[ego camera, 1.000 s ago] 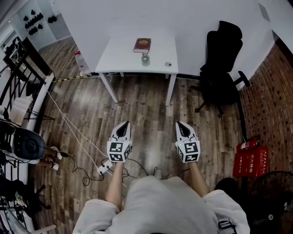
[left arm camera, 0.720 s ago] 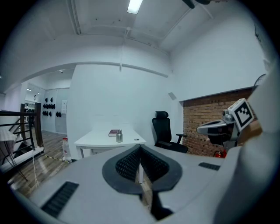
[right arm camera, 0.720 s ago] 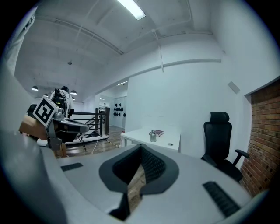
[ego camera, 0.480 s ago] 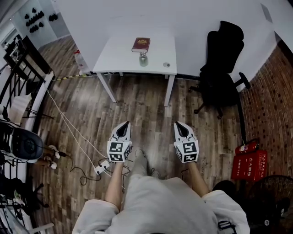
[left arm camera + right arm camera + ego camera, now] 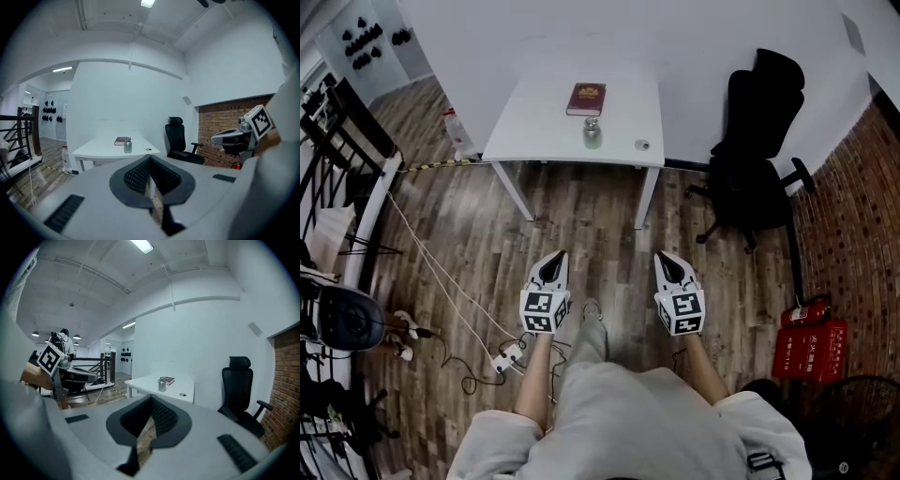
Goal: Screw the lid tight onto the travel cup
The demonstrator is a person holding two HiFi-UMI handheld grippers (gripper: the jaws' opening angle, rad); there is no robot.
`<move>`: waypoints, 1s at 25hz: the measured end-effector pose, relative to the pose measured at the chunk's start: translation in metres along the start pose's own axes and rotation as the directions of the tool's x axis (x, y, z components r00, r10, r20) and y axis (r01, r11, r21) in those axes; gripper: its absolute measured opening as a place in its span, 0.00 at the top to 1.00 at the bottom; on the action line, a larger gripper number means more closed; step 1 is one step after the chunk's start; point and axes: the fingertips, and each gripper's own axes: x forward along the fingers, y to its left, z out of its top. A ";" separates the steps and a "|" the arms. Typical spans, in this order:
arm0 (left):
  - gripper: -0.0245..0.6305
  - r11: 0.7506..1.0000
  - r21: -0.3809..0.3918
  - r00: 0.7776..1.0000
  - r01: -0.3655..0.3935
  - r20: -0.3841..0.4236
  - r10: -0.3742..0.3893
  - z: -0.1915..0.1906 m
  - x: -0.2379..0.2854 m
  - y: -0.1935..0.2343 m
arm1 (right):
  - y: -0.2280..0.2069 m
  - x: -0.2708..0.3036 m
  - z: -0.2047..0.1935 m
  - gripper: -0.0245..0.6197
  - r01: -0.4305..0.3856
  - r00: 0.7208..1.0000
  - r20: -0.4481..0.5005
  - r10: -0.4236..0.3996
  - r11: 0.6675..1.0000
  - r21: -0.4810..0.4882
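On the white table (image 5: 534, 122), near the middle of its front edge, the travel cup (image 5: 592, 132) stands upright, a small metal cup. A small round piece that looks like the lid (image 5: 642, 145) lies flat on the same table, apart from the cup and nearer the table's right front corner. Toward the table's back edge, just behind the cup, rests a dark red book (image 5: 586, 98).

Well short of the table, over the wood floor (image 5: 600, 216), the person holds both tools side by side, pointing toward it. The left gripper (image 5: 555, 254) is clenched, its ribbed pads pressed together with nothing between them. The right gripper (image 5: 664, 255) is clenched too and grasps nothing. Neither touches the cup or the lid.

To the table's right stands a black office chair (image 5: 759, 141). Short of the table and to its left, a power strip (image 5: 508, 356) and white cables lie on the floor.
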 end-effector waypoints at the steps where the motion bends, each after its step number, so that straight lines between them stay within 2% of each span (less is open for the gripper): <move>1: 0.95 1.000 -0.003 1.000 0.004 -0.001 -0.004 0.001 0.009 0.007 | -0.002 0.011 0.002 0.96 0.001 1.000 -0.003 -0.001 1.000 -0.001; 12: 0.95 0.999 -0.042 1.000 0.019 -0.002 -0.019 0.034 0.101 0.106 | -0.019 0.136 0.049 0.96 0.012 1.000 -0.026 -0.013 1.000 -0.020; 25: 0.95 0.995 -0.053 0.997 0.080 0.001 -0.080 0.060 0.201 0.178 | -0.041 0.247 0.079 0.96 0.052 0.998 -0.042 -0.053 0.998 -0.029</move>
